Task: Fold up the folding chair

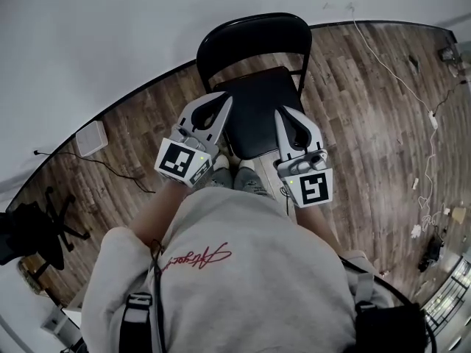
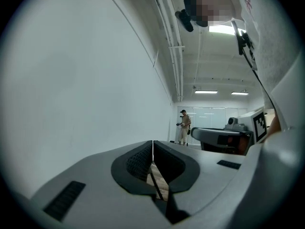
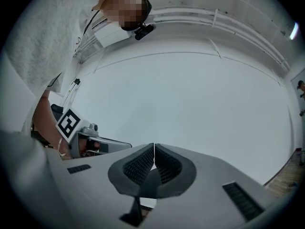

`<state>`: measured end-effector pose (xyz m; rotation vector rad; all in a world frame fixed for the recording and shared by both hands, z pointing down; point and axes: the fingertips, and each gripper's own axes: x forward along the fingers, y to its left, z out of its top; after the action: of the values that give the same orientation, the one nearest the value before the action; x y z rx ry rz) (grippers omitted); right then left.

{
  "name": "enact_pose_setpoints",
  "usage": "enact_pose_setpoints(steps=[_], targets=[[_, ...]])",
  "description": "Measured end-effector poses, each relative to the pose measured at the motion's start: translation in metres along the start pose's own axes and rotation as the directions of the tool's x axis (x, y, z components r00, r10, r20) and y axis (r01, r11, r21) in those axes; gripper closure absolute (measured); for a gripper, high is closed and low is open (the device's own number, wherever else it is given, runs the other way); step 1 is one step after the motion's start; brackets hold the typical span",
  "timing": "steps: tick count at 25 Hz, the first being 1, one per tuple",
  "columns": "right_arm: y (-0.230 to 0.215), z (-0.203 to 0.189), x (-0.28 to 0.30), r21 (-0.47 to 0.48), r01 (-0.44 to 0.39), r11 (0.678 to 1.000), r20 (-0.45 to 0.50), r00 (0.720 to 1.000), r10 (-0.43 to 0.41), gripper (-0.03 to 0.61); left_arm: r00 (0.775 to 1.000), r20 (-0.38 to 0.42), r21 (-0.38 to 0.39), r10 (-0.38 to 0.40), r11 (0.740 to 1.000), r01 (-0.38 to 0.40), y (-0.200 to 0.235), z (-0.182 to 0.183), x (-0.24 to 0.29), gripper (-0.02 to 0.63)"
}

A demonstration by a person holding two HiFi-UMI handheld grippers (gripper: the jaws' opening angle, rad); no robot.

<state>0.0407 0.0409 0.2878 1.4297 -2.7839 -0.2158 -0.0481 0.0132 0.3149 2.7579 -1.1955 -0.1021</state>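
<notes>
The black chair (image 1: pixel 254 116) stood unfolded on a dark wood-plank floor (image 1: pixel 368 123), its back towards a plain white wall (image 1: pixel 110 35) that met the floor along a dark skirting line. From the head view the left gripper (image 1: pixel 223 100) and right gripper (image 1: pixel 280 115) were held level over the two sides of the seat; whether either touched it could not be told. Both pairs of jaws were pressed together with nothing between them, as each gripper view showed (image 2: pixel 152 143) (image 3: pixel 154 146). A white cable (image 1: pixel 397 79) trailed across the planks at the right, a black one (image 1: pixel 110 169) at the left near a white box (image 1: pixel 91 138) by the wall. Far down the room, under ceiling lamps (image 2: pixel 206 92), another person (image 2: pixel 185 125) stood.
</notes>
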Motion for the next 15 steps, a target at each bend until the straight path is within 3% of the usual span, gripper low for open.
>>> enact_pose_setpoints(steps=[5, 6, 7, 8, 12, 15], targets=[[-0.007, -0.022, -0.006, 0.023, 0.007, 1.000, -0.053, 0.999, -0.005, 0.561, 0.984, -0.156, 0.014, 0.082, 0.997, -0.081, 0.072, -0.034, 0.021, 0.587], [-0.008, -0.029, -0.007, 0.035, 0.010, 0.999, -0.069, 0.998, -0.008, 0.561, 0.973, -0.207, 0.017, 0.107, 0.994, -0.106, 0.091, -0.047, 0.026, 0.521], [-0.008, -0.036, -0.008, 0.047, 0.011, 0.999, -0.080, 0.997, -0.008, 0.561, 0.957, -0.261, 0.014, 0.130, 0.991, -0.131, 0.111, -0.061, 0.030, 0.424], [-0.007, -0.044, -0.010, 0.057, 0.009, 0.998, -0.089, 0.996, -0.004, 0.561, 0.938, -0.314, 0.003, 0.148, 0.988, -0.155, 0.131, -0.077, 0.034, 0.387], [-0.001, -0.084, -0.018, 0.100, 0.001, 0.995, -0.165, 0.986, 0.016, 0.560, 0.848, -0.494, -0.034, 0.192, 0.970, -0.239, 0.193, -0.142, 0.048, 0.307], [0.011, -0.111, -0.020, 0.128, -0.010, 0.992, -0.218, 0.975, 0.038, 0.560, 0.803, -0.567, -0.057, 0.183, 0.964, -0.261, 0.218, -0.179, 0.057, 0.273]])
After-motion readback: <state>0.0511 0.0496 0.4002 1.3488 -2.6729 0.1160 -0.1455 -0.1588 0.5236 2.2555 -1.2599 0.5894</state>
